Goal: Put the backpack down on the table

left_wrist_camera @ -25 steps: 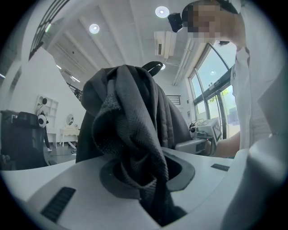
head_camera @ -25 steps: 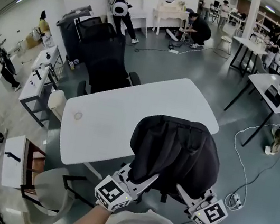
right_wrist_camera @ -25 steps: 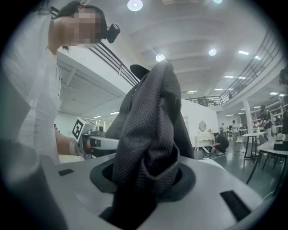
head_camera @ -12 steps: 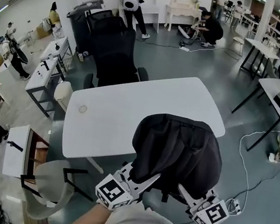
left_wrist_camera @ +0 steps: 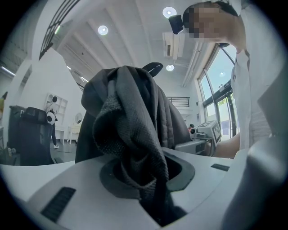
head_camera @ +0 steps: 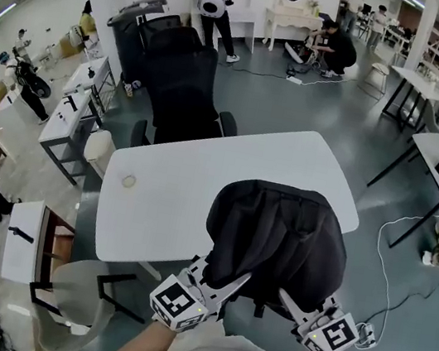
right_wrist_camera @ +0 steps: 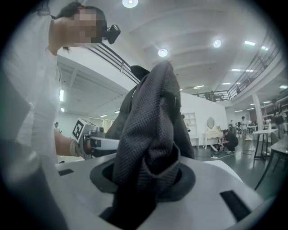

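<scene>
Black backpack [head_camera: 275, 239] is carried btwn both tongs, over the near right portion of the white worktop [head_camera: 166, 195]. Left tongs [head_camera: 227, 284] pinch a fold of dark mesh fabric at the pack's lower left. Right tongs [head_camera: 288, 299] pinch a thicker fold at lower right. Pack's base appears to overhang the worktop's near edge; contact w/ the surface cannot be confirmed from the head view. Black chair [head_camera: 184, 97] stands at the far side.
</scene>
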Demonstrator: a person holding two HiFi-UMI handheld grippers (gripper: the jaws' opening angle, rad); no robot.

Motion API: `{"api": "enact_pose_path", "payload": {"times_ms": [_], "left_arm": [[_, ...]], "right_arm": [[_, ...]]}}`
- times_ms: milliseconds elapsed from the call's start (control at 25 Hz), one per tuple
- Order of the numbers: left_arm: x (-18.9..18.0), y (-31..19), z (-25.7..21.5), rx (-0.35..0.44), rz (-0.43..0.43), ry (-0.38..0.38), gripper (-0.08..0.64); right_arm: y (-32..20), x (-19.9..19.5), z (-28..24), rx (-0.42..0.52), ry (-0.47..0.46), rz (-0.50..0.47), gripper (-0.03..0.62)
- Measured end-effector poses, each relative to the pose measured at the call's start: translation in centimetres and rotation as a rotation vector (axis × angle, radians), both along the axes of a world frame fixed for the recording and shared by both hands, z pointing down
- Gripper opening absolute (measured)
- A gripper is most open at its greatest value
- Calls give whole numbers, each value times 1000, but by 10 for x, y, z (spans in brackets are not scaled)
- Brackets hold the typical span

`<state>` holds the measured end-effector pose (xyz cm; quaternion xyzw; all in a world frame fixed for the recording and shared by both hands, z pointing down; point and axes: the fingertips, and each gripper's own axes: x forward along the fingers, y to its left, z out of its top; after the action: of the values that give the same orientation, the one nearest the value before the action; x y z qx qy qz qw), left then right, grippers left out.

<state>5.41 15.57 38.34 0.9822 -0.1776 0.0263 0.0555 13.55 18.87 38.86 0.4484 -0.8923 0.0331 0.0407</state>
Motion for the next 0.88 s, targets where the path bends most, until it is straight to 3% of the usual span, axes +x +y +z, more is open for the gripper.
{"api": "enact_pose_path", "payload": {"times_ms": [880], "left_arm": [[-53, -171, -13, 25, -43, 14, 108]], "right_arm": [[-173, -53, -11, 17, -11, -35, 187]]}}
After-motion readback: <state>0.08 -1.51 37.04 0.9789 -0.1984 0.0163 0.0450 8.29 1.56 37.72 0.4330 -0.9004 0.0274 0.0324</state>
